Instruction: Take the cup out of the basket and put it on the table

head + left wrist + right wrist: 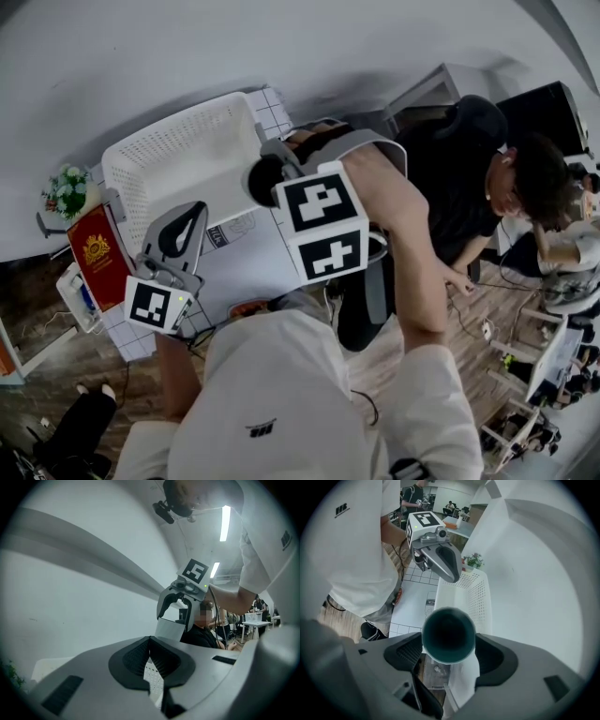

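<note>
Clamping the cup point(449, 634) by its sides, the right gripper point(450, 660) has its jaws spread wide around it, pads pressed on either flank. The dark mouth faces straight back along the jaws, so the cup seems to be carried on its side rather than upright. It will probably need turning before it can stand.

In the head view the cup point(263, 181) hangs off the table, just beside the right rim of the white basket point(169, 155). It looks lifted clear of the basket, which suits a move over to the bare table point(248, 262) in front.

The left gripper point(176, 236) sits low near the basket's front corner, jaws drawn together on nothing. It is likely parked there out of the way of the carrying arm.
</note>
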### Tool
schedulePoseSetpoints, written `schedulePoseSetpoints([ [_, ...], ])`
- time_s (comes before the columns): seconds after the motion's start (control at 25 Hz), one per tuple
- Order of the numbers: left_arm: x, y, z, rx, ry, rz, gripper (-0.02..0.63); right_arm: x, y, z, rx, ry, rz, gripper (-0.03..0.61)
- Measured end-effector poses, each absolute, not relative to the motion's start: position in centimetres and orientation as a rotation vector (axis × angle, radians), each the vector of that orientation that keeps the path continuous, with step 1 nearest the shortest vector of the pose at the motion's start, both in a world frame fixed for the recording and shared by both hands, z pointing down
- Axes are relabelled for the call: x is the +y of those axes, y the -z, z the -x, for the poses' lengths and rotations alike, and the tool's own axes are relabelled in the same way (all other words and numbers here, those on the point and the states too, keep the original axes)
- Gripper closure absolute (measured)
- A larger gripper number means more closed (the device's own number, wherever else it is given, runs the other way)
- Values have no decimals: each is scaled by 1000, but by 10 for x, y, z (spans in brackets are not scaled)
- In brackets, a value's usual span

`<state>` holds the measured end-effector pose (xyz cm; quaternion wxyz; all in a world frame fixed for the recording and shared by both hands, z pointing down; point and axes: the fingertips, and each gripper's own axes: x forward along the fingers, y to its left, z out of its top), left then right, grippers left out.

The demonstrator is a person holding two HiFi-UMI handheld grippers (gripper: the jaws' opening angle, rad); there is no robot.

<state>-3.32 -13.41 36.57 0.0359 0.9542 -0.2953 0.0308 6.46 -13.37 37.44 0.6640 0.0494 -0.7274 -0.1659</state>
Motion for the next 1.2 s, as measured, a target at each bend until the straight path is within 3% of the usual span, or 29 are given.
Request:
schedulePoseSetpoints([
  [0.68,-113,-361,6,-758,-102,-2996,603,-78,-362,-93,-1646,274,-221,219],
  [1.2,-91,-370,-10,-636,-134,-3004,603,-45,-406,-103,-1667,120,-254,219],
])
